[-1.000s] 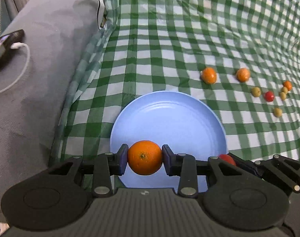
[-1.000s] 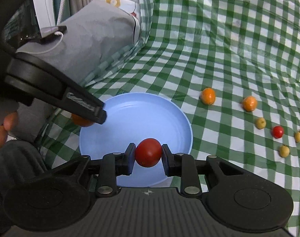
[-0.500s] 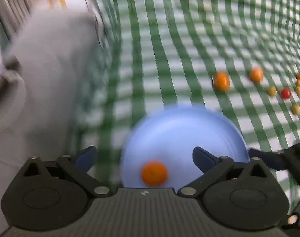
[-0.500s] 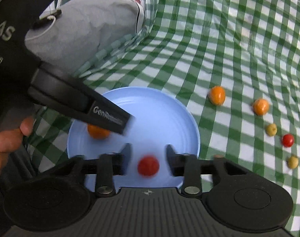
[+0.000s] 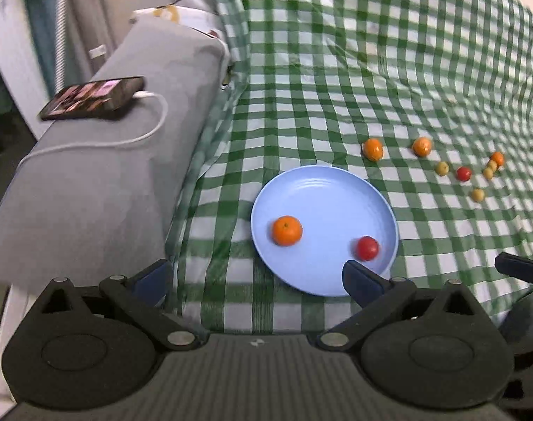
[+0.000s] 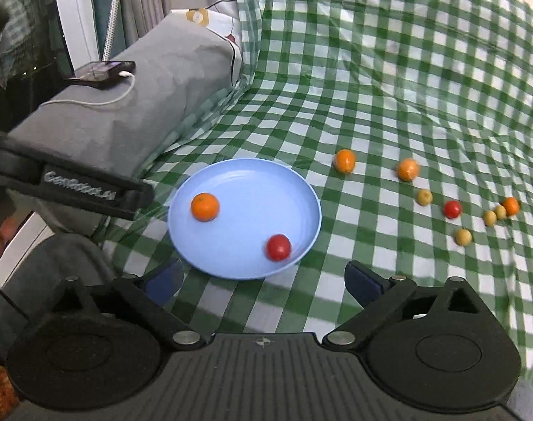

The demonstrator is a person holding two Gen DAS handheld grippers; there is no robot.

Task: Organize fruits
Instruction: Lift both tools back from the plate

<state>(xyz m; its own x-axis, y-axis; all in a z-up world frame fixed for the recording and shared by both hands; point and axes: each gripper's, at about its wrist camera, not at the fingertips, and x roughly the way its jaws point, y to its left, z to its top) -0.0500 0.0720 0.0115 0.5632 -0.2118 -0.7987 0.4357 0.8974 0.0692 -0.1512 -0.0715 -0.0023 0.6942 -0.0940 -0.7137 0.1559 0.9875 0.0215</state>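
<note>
A blue plate (image 5: 329,196) (image 6: 252,182) lies on the green checked cloth. An orange (image 5: 287,230) (image 6: 205,206) rests on its left part and a red tomato (image 5: 367,248) (image 6: 277,247) on its near right part. My left gripper (image 5: 256,277) is open and empty, raised near the plate's near edge. My right gripper (image 6: 263,279) is open and empty, just short of the plate. Loose on the cloth to the right lie two oranges (image 6: 344,160) (image 6: 408,169), a red tomato (image 6: 452,209) and several small yellow fruits (image 6: 463,236).
A grey cushion (image 5: 101,161) (image 6: 133,112) lies left of the plate, with a phone (image 5: 92,97) (image 6: 99,74) on a white cable on top. The left gripper's finger (image 6: 73,189) crosses the left of the right wrist view.
Both grippers opened and let go: the orange and the tomato now lie on the plate. Both grippers pulled up and back from the plate.
</note>
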